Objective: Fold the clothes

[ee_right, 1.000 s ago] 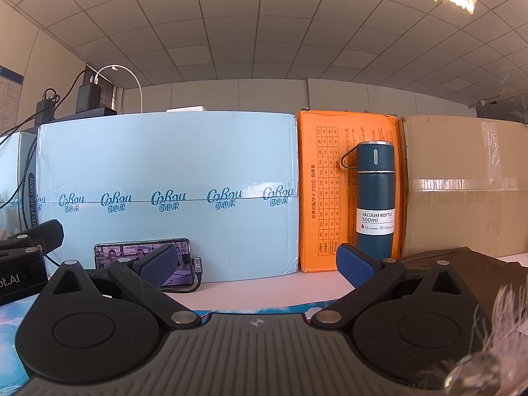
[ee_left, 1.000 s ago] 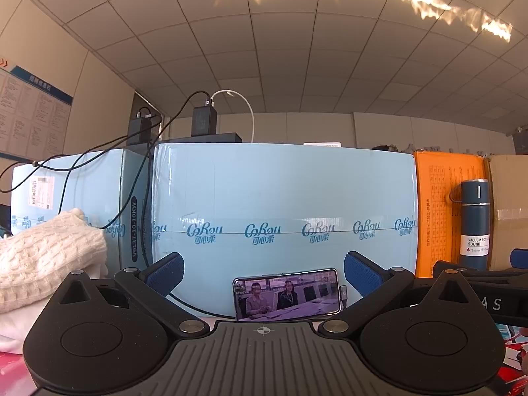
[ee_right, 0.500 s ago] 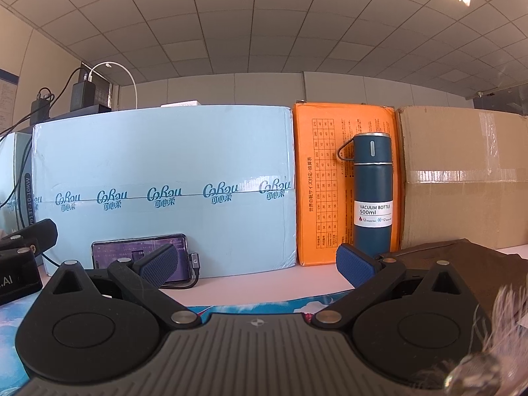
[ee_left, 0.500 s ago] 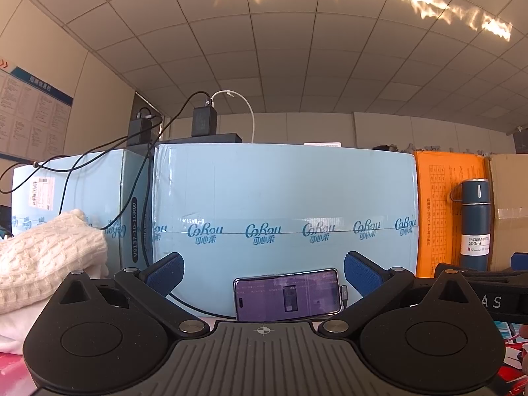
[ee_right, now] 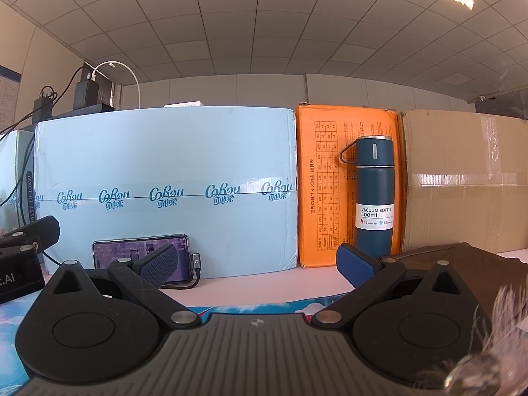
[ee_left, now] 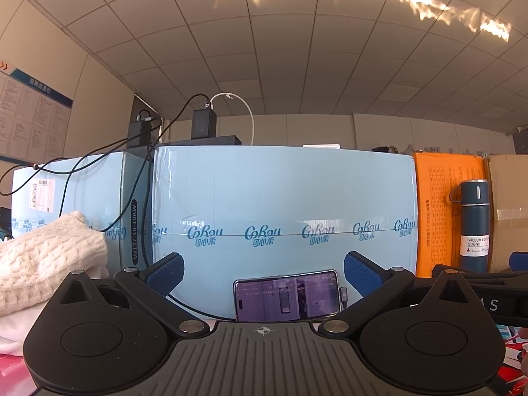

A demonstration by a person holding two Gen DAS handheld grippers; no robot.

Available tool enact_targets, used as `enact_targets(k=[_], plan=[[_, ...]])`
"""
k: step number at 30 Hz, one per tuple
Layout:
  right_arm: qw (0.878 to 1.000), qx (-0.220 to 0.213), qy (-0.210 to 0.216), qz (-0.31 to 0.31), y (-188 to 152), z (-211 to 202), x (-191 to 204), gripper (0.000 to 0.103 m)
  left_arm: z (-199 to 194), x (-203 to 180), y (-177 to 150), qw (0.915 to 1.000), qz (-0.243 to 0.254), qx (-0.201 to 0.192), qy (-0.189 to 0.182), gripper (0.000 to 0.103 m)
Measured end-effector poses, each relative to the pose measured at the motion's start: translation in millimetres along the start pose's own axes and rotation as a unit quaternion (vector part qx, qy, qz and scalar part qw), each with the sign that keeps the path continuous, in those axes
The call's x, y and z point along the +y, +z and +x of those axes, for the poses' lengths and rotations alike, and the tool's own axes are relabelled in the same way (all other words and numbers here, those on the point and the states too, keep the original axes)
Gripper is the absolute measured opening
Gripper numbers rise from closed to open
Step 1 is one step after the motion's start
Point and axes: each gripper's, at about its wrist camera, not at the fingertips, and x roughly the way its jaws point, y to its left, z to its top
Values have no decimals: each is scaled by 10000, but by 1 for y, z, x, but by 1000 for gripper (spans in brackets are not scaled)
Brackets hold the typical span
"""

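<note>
A cream knitted garment (ee_left: 43, 257) is piled at the left edge of the left wrist view, left of my left gripper (ee_left: 264, 272), which stands open with nothing between its blue pads. A dark brown garment (ee_right: 462, 260) lies at the right of the right wrist view, behind the right finger of my right gripper (ee_right: 257, 264). That gripper is open too and holds nothing. Both grippers sit low over the table and point at the boxes. The other gripper's body shows at the edge of each view.
A pale blue carton (ee_left: 283, 211) forms a wall straight ahead, with a phone (ee_left: 287, 295) leaning on it. An orange box (ee_right: 346, 184), a blue vacuum bottle (ee_right: 374, 198) and a brown cardboard box (ee_right: 462, 181) stand to the right. Cables and chargers (ee_left: 203, 122) sit on top.
The left gripper has stayed still; only the phone screen's picture changed. The right gripper's view has shifted slightly, so the boxes and bottle now sit a little higher in frame.
</note>
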Motion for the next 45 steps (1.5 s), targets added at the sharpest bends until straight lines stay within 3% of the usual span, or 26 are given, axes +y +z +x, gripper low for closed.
enact_targets(k=[45], plan=[[9999,-37,79,-54,-1,-3,2,103,-1,0,-1,10000,18,-13,-9,103]])
